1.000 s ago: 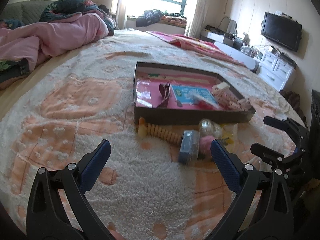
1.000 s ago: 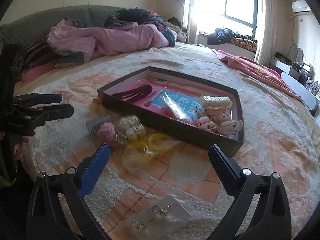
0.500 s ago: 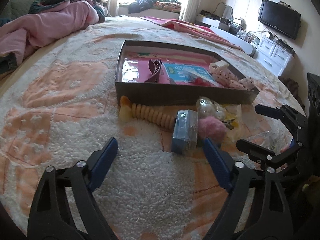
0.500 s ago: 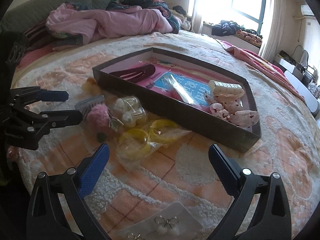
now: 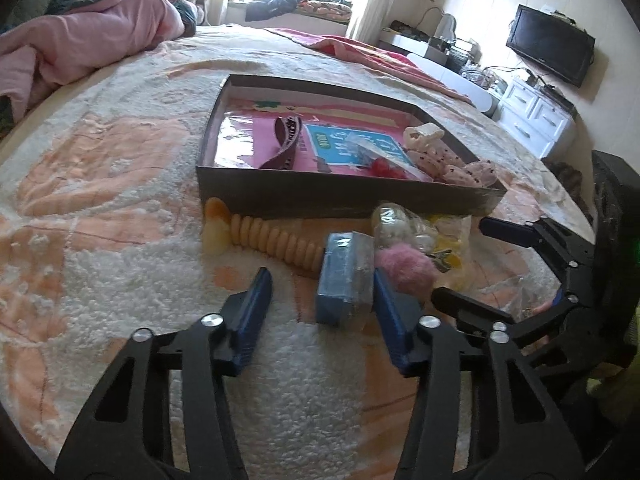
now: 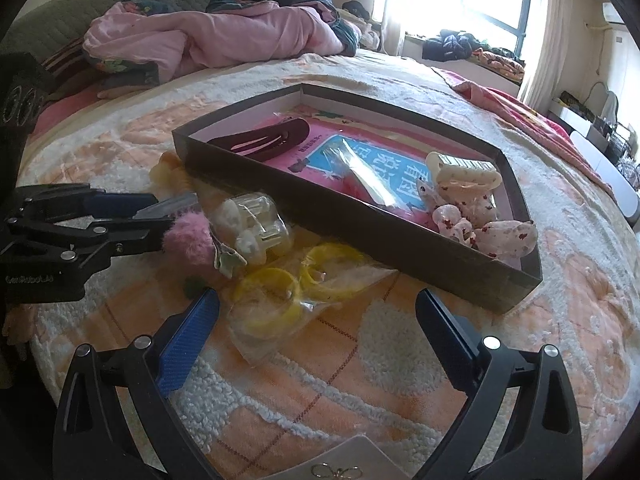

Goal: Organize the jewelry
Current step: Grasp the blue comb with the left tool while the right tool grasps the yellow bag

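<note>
The left gripper (image 5: 320,300) is way nearer the blue packet (image 5: 345,276), which sits just in front of the box (image 5: 344,200), long side pointing away along the fingers. Its jaws have just been closing, packet between them against the right finger, left finger apart. The right gripper (image 6: 316,320) hangs wide open and empty.

My left gripper (image 5: 320,292) angled downward, its jaws just closing but still apart, while my right gripper (image 6: 316,320) gaped wide.
</note>
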Motion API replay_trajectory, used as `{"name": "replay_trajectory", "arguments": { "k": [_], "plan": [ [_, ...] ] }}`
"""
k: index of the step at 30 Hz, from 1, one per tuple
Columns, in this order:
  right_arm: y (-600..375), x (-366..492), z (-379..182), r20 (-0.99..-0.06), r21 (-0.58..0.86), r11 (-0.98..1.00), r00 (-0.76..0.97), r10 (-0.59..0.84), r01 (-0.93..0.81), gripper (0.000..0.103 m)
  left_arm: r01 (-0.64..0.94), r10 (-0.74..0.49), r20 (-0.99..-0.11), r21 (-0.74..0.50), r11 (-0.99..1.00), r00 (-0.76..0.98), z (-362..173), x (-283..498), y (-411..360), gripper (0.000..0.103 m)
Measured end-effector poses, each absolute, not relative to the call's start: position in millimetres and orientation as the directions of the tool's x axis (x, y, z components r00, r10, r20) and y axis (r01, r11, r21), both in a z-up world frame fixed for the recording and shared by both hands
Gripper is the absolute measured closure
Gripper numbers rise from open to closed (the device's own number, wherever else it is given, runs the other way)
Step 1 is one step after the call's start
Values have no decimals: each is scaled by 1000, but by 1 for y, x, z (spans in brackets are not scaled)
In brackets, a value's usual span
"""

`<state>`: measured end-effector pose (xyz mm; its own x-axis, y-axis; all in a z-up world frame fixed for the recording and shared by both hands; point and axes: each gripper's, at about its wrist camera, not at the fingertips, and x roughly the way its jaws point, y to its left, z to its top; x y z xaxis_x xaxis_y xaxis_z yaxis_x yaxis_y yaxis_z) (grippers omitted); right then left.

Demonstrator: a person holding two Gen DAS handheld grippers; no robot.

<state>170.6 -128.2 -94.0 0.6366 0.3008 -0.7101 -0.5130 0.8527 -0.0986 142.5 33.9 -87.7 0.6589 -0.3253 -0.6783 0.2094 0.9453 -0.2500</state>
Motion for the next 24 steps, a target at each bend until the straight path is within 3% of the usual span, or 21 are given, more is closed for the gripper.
{"name": "replay_trajectory", "arguments": {
  "k": [3, 7, 14, 24],
  "plan": [
    [-129, 172, -95, -717, -80, 852, 624, 312, -518, 14, 220, -338, -680, -258, 941, 651, -89, 144, 31, 71],
    [-132, 174, -96, -724, -61, 851, 611, 322, -521, 31, 239, -365, -675, -277, 931, 641, -90, 144, 28, 83],
    [-145, 179, -94, -722, 8, 876, 603, 339, -482, 68, 240, -360, -675, -269, 933, 644, -89, 141, 28, 84],
    [-186, 185, -88, -709, 146, 922, 612, 350, -358, 86, 230, -348, -666, -262, 937, 660, -81, 132, 32, 84]
  ]
}}
